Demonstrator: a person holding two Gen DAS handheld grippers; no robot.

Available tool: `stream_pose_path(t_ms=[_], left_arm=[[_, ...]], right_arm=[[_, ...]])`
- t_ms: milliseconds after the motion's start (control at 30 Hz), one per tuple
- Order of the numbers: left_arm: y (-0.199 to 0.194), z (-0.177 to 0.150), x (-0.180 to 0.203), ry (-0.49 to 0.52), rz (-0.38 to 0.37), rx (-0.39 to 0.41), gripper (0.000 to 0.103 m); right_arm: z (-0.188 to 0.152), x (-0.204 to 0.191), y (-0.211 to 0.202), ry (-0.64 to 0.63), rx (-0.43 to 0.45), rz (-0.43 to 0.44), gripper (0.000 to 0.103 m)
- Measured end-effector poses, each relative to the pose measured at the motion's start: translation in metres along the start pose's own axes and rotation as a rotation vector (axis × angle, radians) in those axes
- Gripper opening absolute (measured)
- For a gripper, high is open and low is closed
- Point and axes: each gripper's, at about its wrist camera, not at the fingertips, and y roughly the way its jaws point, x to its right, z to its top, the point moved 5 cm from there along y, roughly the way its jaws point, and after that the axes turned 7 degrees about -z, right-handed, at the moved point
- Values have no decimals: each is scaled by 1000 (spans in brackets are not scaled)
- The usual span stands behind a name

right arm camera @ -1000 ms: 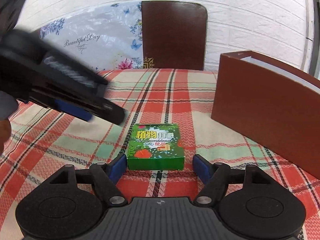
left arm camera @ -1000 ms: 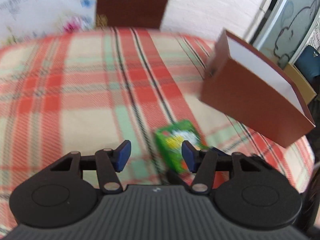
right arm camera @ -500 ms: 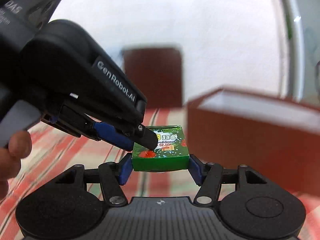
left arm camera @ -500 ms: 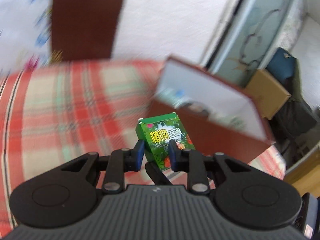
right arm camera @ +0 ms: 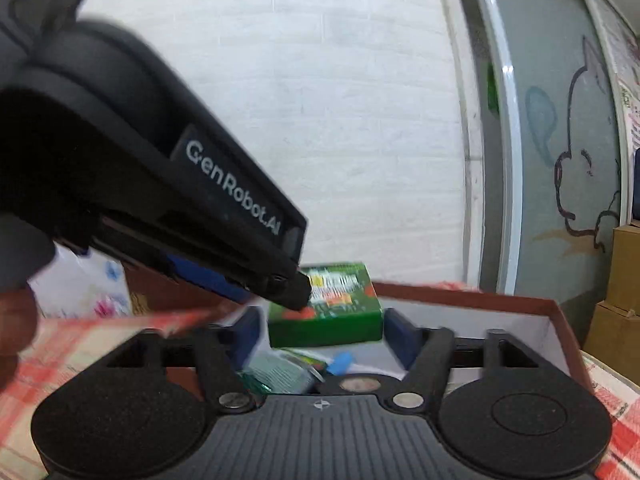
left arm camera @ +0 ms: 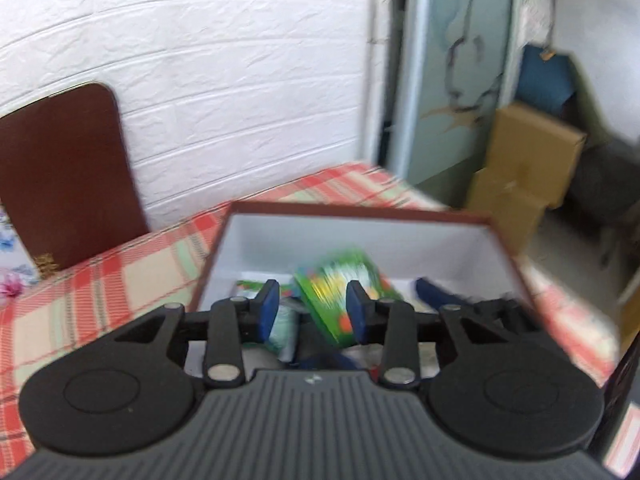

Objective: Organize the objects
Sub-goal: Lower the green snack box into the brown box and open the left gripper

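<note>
A small green printed box [left arm camera: 340, 292] hangs tilted and blurred over the open brown storage box [left arm camera: 360, 210], whose white inside holds several packets. My left gripper [left arm camera: 313, 312] has the green box between its blue pads. Its jaws are opening, and a gap shows at the left pad. In the right wrist view the green box [right arm camera: 324, 312] sits between the fingers of my right gripper [right arm camera: 324, 338]. Those jaws are opening too, with small gaps on both sides. The left gripper [right arm camera: 288, 288] reaches in from the upper left, its tip against the green box, above the storage box [right arm camera: 480, 300].
A red plaid tablecloth [left arm camera: 100, 280] covers the table under the storage box. A dark brown chair back [left arm camera: 60, 184] stands against the white brick wall. Cardboard cartons [left arm camera: 528, 160] and a glass door with a drawing are to the right. A hand [right arm camera: 12, 320] shows at the left edge.
The green box went from lying on the tablecloth to being gripped by both grippers, lifted and carried right over the storage box. Both pairs of jaws have now widened off it.
</note>
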Motion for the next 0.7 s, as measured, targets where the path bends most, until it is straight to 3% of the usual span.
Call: stream_pose_path(t_ms=[67,167,333,700], left_arm=[[0,-8,-8,-15,11,-13,39],[-6,-15,-16,-11,45,-16,40],[-26,-23,-29,-25,85,5,42],[-85,-75,-74,-94,252,-12,49]], right_arm=[[-12,4,17,-13,-51,-31,76],[-20,18,5,73,-41,-22,75],[-15,21,-13,101,-5,-29,75],[-18,-23,-77,152,30,11,76]])
